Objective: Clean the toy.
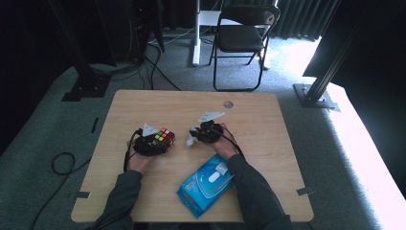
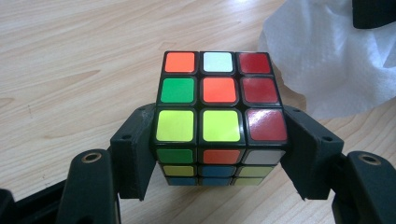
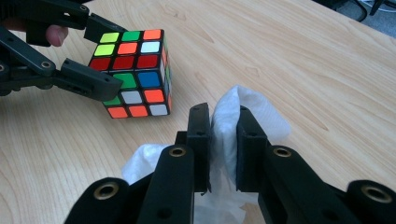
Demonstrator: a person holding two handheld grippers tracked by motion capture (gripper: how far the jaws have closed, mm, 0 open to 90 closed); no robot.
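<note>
A scrambled Rubik's cube [image 1: 164, 138] [image 2: 219, 116] [image 3: 135, 72] stands at the middle of the wooden table [image 1: 258, 120], and my left gripper [image 1: 158, 143] [image 2: 219, 149] is shut on its two sides. My right gripper [image 1: 195, 136] [image 3: 219, 140] is shut on a crumpled white wipe [image 1: 191, 140] [image 3: 229, 121] just right of the cube; the wipe [image 2: 327, 56] hangs down to the tabletop. In the right gripper view the left gripper [image 3: 98, 56] clamps the cube from the left.
A blue pack of wet wipes [image 1: 206, 184] lies near the table's front edge, under the right forearm. A round hole [image 1: 228, 104] marks the far side of the table. A black folding chair [image 1: 242, 38] and cables stand on the floor beyond.
</note>
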